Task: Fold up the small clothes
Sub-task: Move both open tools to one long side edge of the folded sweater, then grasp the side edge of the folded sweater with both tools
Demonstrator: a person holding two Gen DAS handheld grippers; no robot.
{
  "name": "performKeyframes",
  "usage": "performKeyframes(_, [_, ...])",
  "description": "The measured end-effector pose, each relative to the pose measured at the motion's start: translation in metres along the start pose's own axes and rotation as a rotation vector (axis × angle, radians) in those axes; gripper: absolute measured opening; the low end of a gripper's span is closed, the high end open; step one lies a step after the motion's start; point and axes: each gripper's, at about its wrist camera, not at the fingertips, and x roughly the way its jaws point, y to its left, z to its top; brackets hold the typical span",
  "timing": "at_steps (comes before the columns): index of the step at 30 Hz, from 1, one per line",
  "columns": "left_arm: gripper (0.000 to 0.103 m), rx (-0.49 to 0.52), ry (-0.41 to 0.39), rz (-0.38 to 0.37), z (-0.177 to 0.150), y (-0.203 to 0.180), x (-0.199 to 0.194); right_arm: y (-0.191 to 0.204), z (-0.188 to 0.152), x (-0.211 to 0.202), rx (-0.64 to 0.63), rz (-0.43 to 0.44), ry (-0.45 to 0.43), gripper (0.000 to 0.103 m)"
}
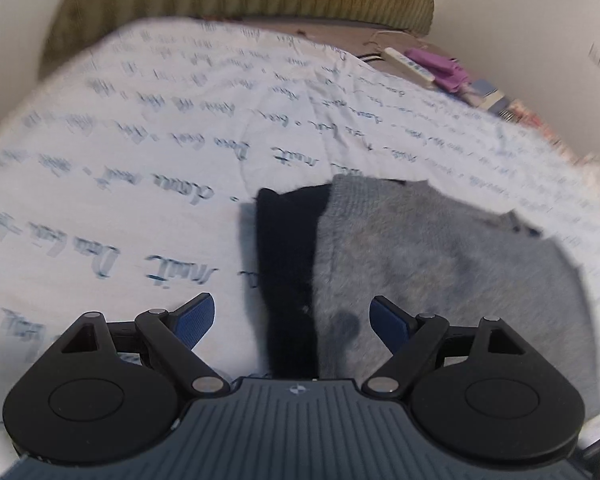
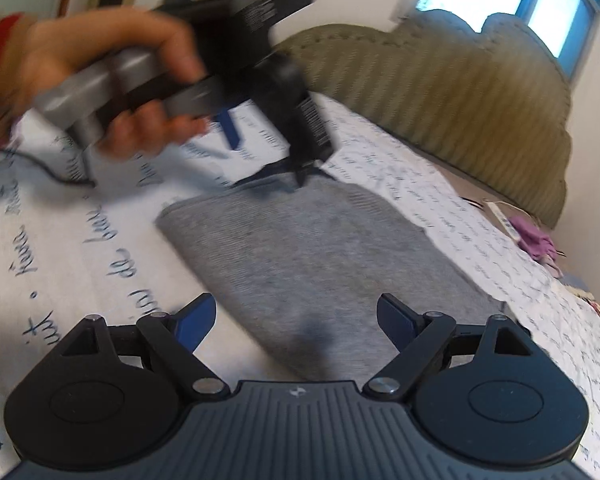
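Note:
A small grey knit garment with a dark navy part along its left side lies on a white bedsheet with blue handwriting print. My left gripper is open just above the garment's near edge, over the navy strip. In the right wrist view the same grey garment lies flat, and my right gripper is open above its near end. The left gripper, held in a hand, hovers over the garment's far end, blurred.
An olive ribbed headboard cushion runs along the far side of the bed. A white remote and purple items lie at the far right by the wall. A window is at the upper right.

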Motion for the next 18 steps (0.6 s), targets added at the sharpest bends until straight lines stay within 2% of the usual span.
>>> performKeyframes(6, [0.086, -0.108, 0.08, -0.136, 0.015, 0.017, 0.033, 0.031, 0.001, 0.023, -0.119, -0.065, 0.016, 0.088])
performKeyframes(10, [0.087, -0.173, 0.08, -0.223, 0.025, 0.024, 0.048, 0.049, 0.004, 0.035, -0.192, -0.125, 0.001, 0.086])
performKeyframes(11, [0.087, -0.184, 0.084, -0.247, 0.028, 0.025, 0.052, 0.053, 0.006, 0.037, -0.204, -0.139, -0.006, 0.083])
performKeyframes(14, [0.086, -0.198, 0.091, -0.281, 0.035, 0.022, 0.062, 0.06, 0.013, 0.05, -0.225, -0.162, -0.008, 0.066])
performKeyframes(16, [0.082, -0.181, 0.095, -0.297, 0.038, 0.016, 0.069, 0.063, 0.017, 0.058, -0.222, -0.171, -0.005, 0.055])
performKeyframes(18, [0.076, -0.175, 0.089, -0.312, 0.039, 0.013, 0.074, 0.063, 0.021, 0.064, -0.208, -0.168, -0.002, 0.049])
